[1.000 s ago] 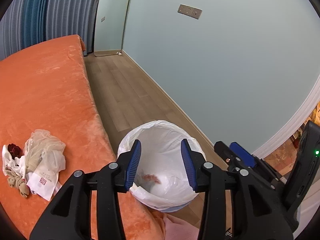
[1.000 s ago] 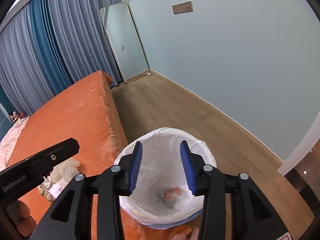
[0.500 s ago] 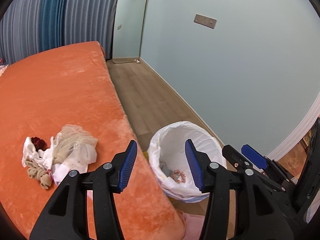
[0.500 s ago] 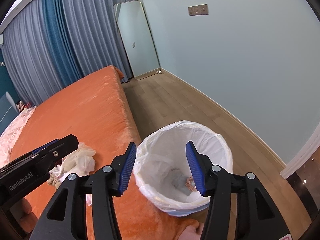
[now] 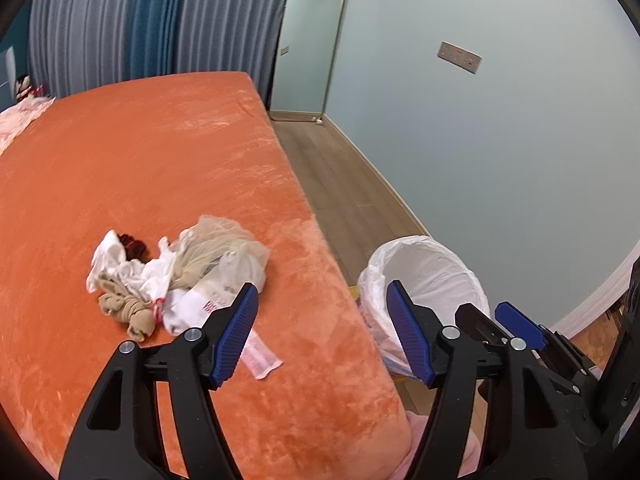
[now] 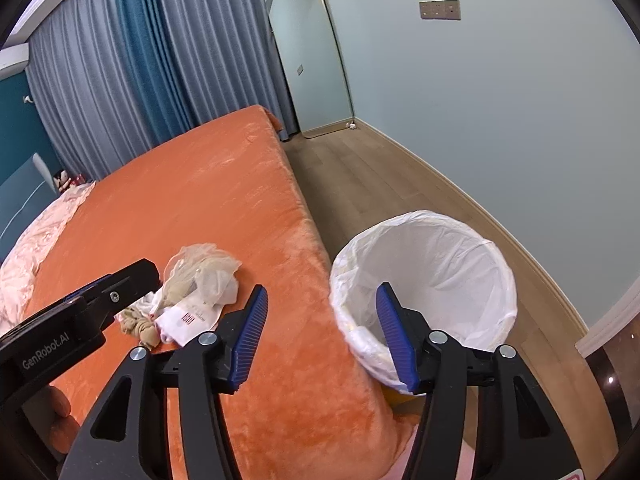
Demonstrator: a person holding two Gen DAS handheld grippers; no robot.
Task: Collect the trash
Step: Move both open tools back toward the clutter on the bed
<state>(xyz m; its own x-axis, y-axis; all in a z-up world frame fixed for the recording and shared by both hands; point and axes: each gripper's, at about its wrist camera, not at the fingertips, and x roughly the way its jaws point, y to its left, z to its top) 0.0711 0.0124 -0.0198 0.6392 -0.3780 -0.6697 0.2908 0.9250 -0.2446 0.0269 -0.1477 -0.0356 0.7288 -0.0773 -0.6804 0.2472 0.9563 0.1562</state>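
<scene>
A pile of trash [image 5: 176, 276] lies on the orange bed [image 5: 140, 184]: clear plastic bags, white wrappers, beige stockings and a dark red scrap. It also shows in the right wrist view [image 6: 192, 292]. A small clear packet [image 5: 260, 358] lies beside it. A bin lined with a white bag [image 5: 424, 280] stands on the floor at the bed's edge; it shows in the right wrist view too [image 6: 428, 280]. My left gripper [image 5: 322, 336] is open and empty above the bed edge, right of the pile. My right gripper [image 6: 320, 336] is open and empty between bed and bin.
Wood floor [image 6: 372, 184] runs between the bed and the pale blue wall. A tall mirror [image 6: 308, 60] leans in the far corner beside grey and blue curtains [image 6: 132, 72]. A pink quilt [image 6: 28, 248] covers the bed's far left.
Both grippers have swung left, away from over the bin and towards the bed. The trash pile now sits nearer the middle of both views. Both stay open.
</scene>
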